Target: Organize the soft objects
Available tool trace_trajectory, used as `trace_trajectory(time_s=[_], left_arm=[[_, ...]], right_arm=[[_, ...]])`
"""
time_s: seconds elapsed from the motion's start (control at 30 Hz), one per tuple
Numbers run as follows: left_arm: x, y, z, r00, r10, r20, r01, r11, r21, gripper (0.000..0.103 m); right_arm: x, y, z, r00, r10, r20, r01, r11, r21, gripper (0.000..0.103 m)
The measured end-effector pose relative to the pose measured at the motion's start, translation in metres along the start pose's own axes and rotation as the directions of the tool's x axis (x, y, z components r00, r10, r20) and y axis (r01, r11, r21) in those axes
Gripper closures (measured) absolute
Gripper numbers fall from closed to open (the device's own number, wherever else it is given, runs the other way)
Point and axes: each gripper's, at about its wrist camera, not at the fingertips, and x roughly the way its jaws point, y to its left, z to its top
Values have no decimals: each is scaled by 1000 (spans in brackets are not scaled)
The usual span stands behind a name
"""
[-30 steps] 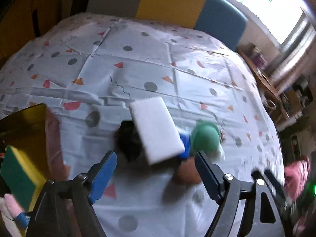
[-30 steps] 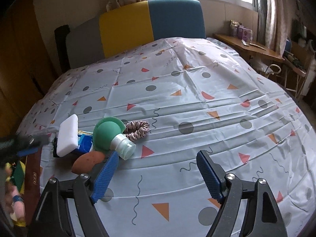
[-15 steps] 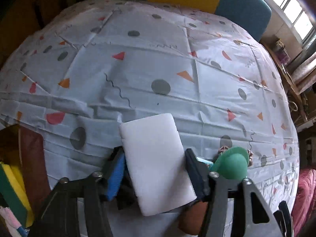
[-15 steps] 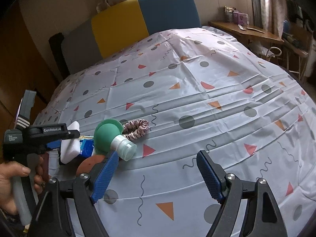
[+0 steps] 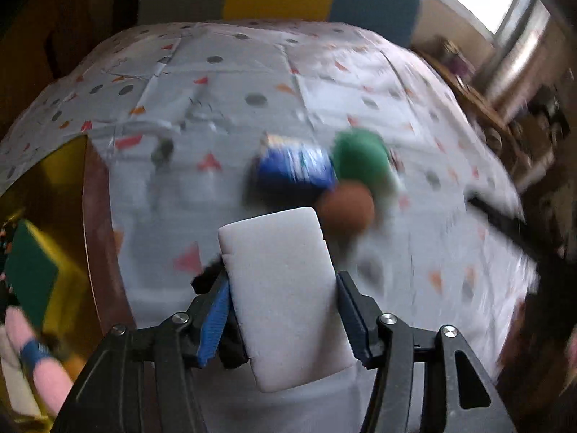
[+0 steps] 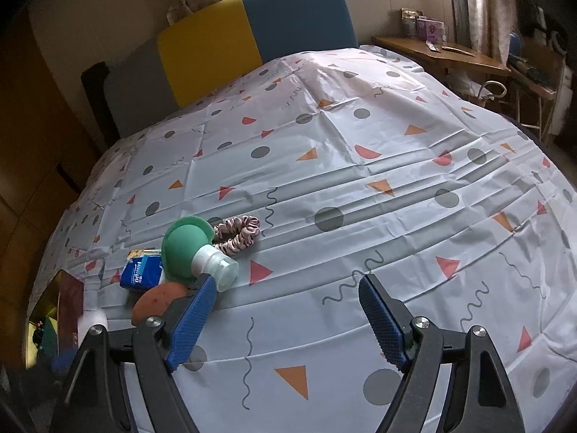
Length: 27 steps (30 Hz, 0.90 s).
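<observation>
My left gripper (image 5: pixel 283 310) is shut on a white sponge block (image 5: pixel 285 296) and holds it above the patterned tablecloth (image 5: pixel 216 166). Beyond it lie a blue packet (image 5: pixel 295 167), a green round item (image 5: pixel 362 160) and a brown oval pad (image 5: pixel 346 211), all blurred. In the right wrist view my right gripper (image 6: pixel 285 312) is open and empty above the cloth, near the green item with its clear cap (image 6: pixel 194 252), the blue packet (image 6: pixel 142 272), the brown pad (image 6: pixel 158 301) and a pink scrunchie (image 6: pixel 238 234).
A box with a gold inside (image 5: pixel 54 195) stands at the table's left edge and holds a green and yellow sponge (image 5: pixel 30 267) and a pink soft toy (image 5: pixel 39 357). It also shows in the right wrist view (image 6: pixel 59 310). A colourful chair (image 6: pixel 252 43) stands behind the table.
My left gripper has closed on the white sponge, lifted it off the pile and pulled it back toward the box side. The right gripper has barely moved.
</observation>
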Motion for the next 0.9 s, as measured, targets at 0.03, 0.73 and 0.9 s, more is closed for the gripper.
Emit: trace_trajectory(time_s=[0.03,0.73,0.9], left_arm=[[1,-6,-13,1000,6,-2,-6,1000,30,45],[15,-15,-82,983,-37,178,-1,977,213,48],[14,-4,-81,980,-89,180,55,981,185,56]], right_arm=[[0,1,0,1000,-2,-1,2,1000,-2,21],[30,63,-17,926,323,-194,-346,933,-95,21],[56,95,-15,922,284,-263,-330,931,-153,19]])
